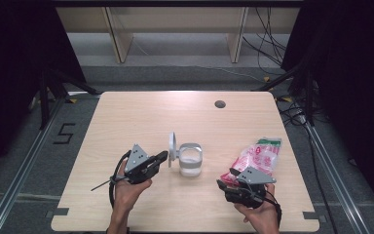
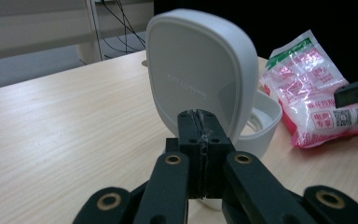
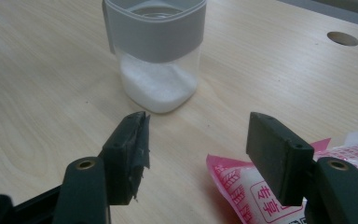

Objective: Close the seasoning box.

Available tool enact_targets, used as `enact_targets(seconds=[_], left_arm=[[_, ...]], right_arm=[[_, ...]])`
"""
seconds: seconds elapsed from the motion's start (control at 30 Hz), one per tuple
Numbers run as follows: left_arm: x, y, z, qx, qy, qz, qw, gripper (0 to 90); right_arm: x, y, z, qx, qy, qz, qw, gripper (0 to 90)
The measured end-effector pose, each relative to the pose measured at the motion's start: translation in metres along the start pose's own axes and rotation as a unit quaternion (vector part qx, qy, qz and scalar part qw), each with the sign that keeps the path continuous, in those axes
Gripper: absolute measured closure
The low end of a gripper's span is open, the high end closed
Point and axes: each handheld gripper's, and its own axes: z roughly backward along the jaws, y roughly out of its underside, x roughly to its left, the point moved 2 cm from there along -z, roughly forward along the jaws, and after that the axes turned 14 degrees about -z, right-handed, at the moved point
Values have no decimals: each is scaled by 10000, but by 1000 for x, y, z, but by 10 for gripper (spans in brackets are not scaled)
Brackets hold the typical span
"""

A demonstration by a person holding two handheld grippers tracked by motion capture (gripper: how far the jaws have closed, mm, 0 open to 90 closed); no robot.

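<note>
Left gripper (image 1: 161, 157), jaws pressed together, props the container (image 1: 191, 165) lid (image 1: 172, 149); right gripper (image 3: 196, 154), jaws spread, should close squarely on the pink bag (image 1: 255, 158) corner

— How was the light in the high view?

— Bright and even on the worktop (image 1: 141, 112), apparently from overhead; shadows under the things were short and soft. Both sides of the room fell off into near black.

— Any glare?

— Shiny highlights on the pink bag (image 2: 314, 88) in the left gripper view, and a soft sheen on the white lid (image 2: 200, 70).

— Focus?

— The high view was slightly soft overall. In the right gripper view the hand-held gripper (image 3: 198, 144) was a little blurred up close, while the clear container (image 3: 156, 51) looked reasonably sharp.
</note>
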Motion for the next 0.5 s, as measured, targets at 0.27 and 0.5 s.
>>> enact_targets(seconds=[0.27,0.5], left_arm=[[-1,-6,-4,-17,34,-95,9999,884],[-1,-11,-4,-18,-5,-190,9998,883]], right_arm=[[-1,-1,0,-53,13,107,9999,392],[3,2,1,62,24,-202,9998,391]])
